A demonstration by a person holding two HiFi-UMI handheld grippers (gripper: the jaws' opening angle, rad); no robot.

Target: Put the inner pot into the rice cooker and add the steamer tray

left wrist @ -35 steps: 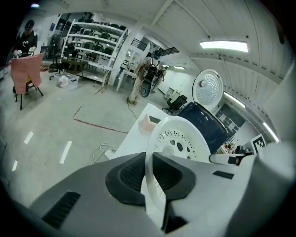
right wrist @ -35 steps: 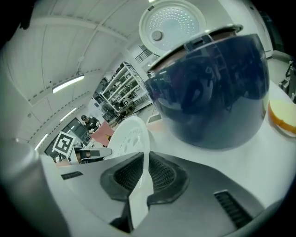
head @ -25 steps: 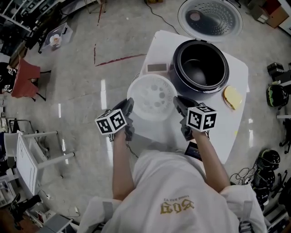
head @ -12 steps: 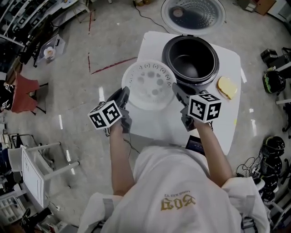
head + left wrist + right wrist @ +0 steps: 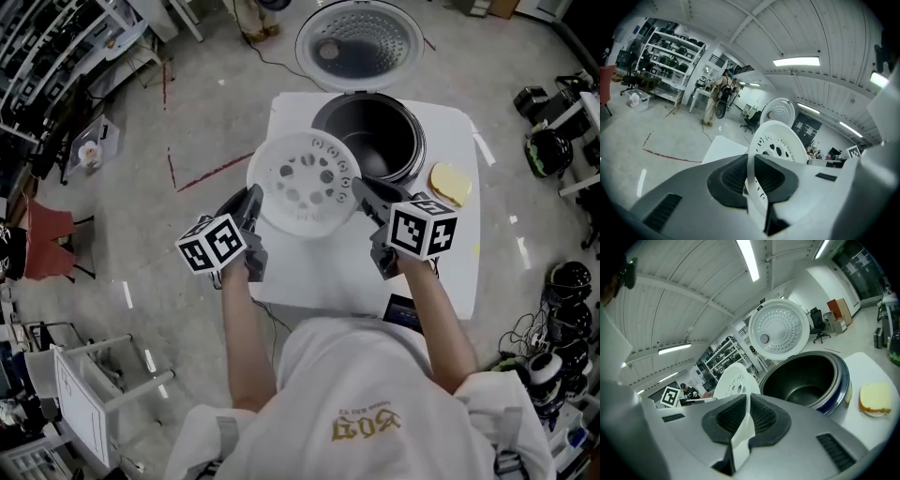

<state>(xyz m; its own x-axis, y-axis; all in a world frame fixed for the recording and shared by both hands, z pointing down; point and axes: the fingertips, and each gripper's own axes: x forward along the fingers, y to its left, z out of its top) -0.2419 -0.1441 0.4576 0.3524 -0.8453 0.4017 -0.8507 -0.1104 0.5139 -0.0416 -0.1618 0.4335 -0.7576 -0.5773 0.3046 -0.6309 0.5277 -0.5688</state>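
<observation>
white round steamer tray (image 5: 302, 183) with perforated holes, held in the air between 2 grippers. left gripper (image 5: 251, 202) and right gripper (image 5: 362, 190) each pinch its rim. open rice cooker (image 5: 417, 145) just beyond the right gripper. gold shirt print (image 5: 366, 427) unreadable.

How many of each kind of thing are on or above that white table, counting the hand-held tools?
rice cooker, lid open: 1
steamer tray, white, gripped at its rim from both sides: 1
yellow pad, sponge-like: 1
Hand-held tools: 2, the left tool and the right tool
Total: 5
</observation>
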